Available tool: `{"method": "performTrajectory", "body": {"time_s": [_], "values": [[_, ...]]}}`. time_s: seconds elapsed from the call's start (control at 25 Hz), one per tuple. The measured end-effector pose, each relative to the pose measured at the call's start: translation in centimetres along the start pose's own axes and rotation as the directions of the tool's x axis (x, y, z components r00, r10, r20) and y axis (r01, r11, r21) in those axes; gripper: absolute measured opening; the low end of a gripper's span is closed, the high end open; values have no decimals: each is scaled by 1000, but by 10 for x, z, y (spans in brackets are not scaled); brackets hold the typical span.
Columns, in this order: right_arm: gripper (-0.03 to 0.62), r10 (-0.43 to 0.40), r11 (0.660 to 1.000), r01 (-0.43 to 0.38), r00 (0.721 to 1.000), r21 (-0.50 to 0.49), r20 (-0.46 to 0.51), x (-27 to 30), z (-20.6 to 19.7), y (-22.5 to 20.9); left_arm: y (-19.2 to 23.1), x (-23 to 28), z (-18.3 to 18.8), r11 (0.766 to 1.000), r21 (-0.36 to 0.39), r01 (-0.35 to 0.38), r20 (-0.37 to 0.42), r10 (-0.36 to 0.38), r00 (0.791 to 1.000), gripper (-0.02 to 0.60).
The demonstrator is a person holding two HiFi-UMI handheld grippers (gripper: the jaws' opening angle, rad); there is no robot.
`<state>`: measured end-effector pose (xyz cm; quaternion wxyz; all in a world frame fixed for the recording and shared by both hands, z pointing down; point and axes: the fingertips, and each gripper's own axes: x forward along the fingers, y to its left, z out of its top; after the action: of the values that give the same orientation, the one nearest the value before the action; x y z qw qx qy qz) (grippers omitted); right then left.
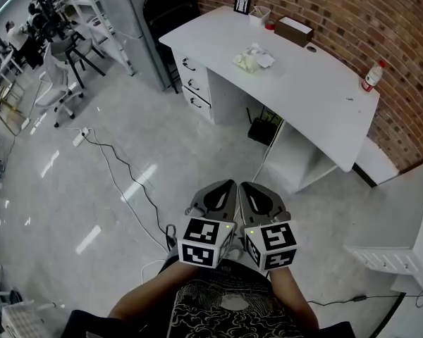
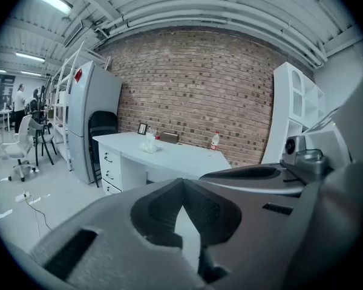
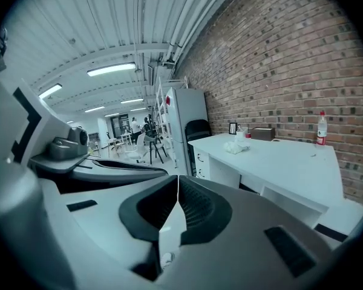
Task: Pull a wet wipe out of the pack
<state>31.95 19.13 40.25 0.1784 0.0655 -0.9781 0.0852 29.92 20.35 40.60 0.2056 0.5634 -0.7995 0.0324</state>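
Well off the desk (image 1: 317, 97) hang left tongs (image 1: 230, 184), right tongs (image 1: 244, 186) (closed).

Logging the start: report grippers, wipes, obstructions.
Left gripper shut, empty. Right gripper shut, empty. Wipe pack on desk, well ahead, untouched. No obstacle seen between.

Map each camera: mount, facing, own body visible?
Head view: on head, steeply down at floor and white desk; shows left claw, right claw, forearms.
Left gripper view: on left claw, along its shut jaws toward desk; right claw alongside.
Right gripper view: on right claw, along shut jaws toward desk; left claw alongside.
Shared: all see the desk.
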Motion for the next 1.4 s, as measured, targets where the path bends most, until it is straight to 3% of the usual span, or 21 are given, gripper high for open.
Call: {"method": "performTrajectory", "body": {"time_s": [0.28, 0.76, 1.4], "values": [[20, -28, 999, 28, 999, -18, -15, 46, 14, -14, 38, 32, 12, 999, -34, 8, -1, -8, 1000, 11], [20, -87, 995, 88, 995, 36, -38, 149, 54, -16, 136, 81, 54, 996, -64, 69, -24, -70, 997, 11], [20, -152, 987, 153, 988, 46, -35, 254, 100, -2, 235, 127, 93, 980, -37, 196, -37, -197, 980, 11]]}}
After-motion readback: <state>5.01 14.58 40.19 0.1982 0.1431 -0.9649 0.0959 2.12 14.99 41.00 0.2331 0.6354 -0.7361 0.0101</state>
